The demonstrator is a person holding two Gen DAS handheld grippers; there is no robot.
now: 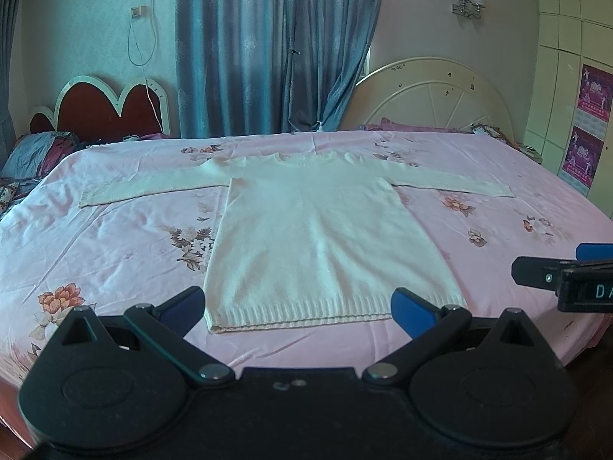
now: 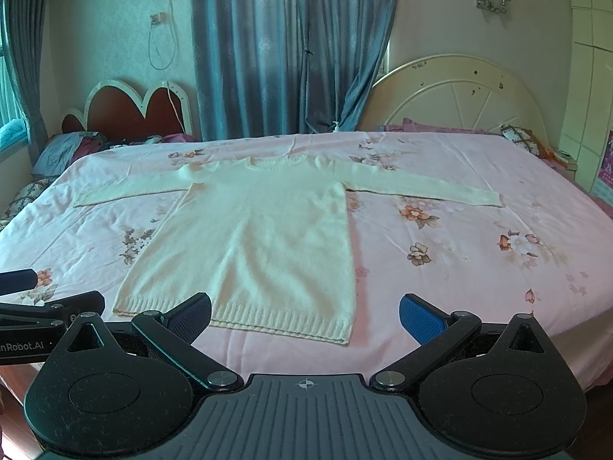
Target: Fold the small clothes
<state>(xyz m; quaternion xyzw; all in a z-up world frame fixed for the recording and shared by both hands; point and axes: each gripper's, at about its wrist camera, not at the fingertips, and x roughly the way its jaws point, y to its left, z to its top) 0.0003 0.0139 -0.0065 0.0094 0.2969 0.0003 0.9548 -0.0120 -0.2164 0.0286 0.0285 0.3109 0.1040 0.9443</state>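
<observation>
A cream knitted long-sleeved sweater (image 1: 318,237) (image 2: 260,237) lies flat on the bed, face up, both sleeves stretched out sideways and its ribbed hem toward me. My left gripper (image 1: 299,312) stands open just short of the hem, its blue pads (image 1: 408,312) wide apart with nothing between them. My right gripper (image 2: 304,316) is open too, near the hem's right corner, holding nothing. Each gripper shows at the edge of the other's view: the right gripper (image 1: 567,276) at the right edge, the left gripper (image 2: 42,306) at the left edge.
The bed wears a pink floral sheet (image 1: 115,253) (image 2: 479,253). Pillows (image 1: 38,153) lie at the far left by a red heart-shaped headboard (image 1: 107,111). A cream round headboard (image 2: 456,96) and blue curtains (image 2: 287,50) stand behind. Cupboards (image 1: 567,76) line the right wall.
</observation>
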